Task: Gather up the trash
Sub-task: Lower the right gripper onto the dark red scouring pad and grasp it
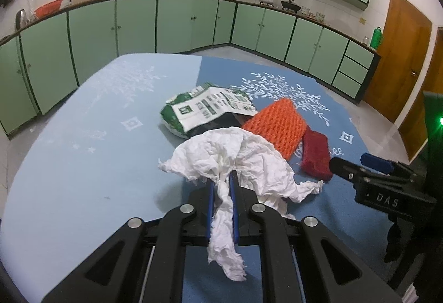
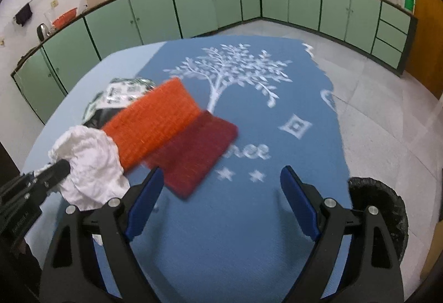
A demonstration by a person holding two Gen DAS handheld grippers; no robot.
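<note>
My left gripper [image 1: 221, 186] is shut on a crumpled white tissue [image 1: 238, 162], which bulges past the fingertips and hangs down between the jaws. The tissue also shows in the right wrist view [image 2: 91, 164], with the left gripper [image 2: 59, 170] at its left side. Behind it lies a green and white crumpled packet [image 1: 202, 109], an orange knitted cloth [image 1: 277, 126] and a dark red cloth [image 1: 315, 156]. My right gripper [image 2: 221, 181] is open and empty above the blue tablecloth [image 2: 249, 220], just in front of the red cloth [image 2: 196, 156]. It shows at the right in the left wrist view [image 1: 354, 164].
A black-lined bin [image 2: 379, 209] stands on the floor just off the table's right edge. Green kitchen cabinets [image 1: 138, 23] run around the room behind the table. A wooden door [image 1: 398, 54] is at the far right.
</note>
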